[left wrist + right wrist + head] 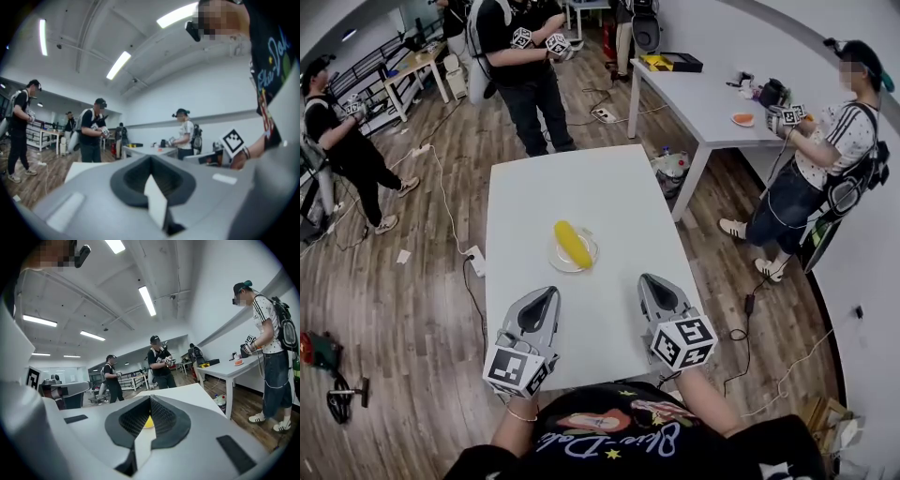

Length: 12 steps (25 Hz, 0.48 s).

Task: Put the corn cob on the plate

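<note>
A yellow corn cob [572, 243] lies on a clear round plate [554, 258] near the middle of the white table [581, 178]. My left gripper [547, 298] hovers over the table's near edge, left of and short of the plate, its jaws together with nothing between them. My right gripper [649, 282] is level with it on the right, also shut and empty. In the right gripper view a sliver of the yellow cob [148, 422] shows just past the closed jaws of the right gripper [150, 400]. The left gripper view shows the left gripper [150, 161] shut, with the plate hidden.
Several people with grippers stand around: one beyond the table's far end [525, 66], one at the left [342, 141], one at the right [825, 159] by a second white table [694, 94]. Cables and a power strip [474, 261] lie on the wooden floor at the left.
</note>
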Each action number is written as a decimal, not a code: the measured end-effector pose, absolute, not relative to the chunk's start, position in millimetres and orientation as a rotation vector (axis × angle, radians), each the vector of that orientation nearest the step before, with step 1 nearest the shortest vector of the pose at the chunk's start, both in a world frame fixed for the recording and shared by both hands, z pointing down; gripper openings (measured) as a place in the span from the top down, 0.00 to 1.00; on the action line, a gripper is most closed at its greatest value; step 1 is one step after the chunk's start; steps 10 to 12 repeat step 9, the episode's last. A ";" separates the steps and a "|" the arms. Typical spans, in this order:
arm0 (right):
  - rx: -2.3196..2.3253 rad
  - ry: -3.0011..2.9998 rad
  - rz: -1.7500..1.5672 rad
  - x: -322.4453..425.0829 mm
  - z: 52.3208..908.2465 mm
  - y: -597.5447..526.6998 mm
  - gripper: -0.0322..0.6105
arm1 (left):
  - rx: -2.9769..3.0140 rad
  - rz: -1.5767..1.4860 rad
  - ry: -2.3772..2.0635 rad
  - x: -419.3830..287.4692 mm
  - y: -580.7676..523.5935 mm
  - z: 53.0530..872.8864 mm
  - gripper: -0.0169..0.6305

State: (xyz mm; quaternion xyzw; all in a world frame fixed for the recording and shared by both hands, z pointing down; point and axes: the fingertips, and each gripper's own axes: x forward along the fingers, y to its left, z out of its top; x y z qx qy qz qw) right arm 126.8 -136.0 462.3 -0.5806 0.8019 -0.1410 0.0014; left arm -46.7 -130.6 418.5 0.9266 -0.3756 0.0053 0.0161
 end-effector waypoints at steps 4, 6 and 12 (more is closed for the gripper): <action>-1.800 2.499 -0.462 130.3 462.7 -138.2 0.93 | 2.881 0.035 -1.189 -50.9 -132.1 417.7 0.99; -1.798 2.501 -0.465 131.7 462.8 -137.5 0.93 | 2.877 0.036 -1.205 -54.2 -133.6 415.4 0.99; -1.794 2.507 -0.464 132.6 462.3 -136.7 0.93 | 2.872 0.036 -1.222 -56.6 -135.1 411.4 0.99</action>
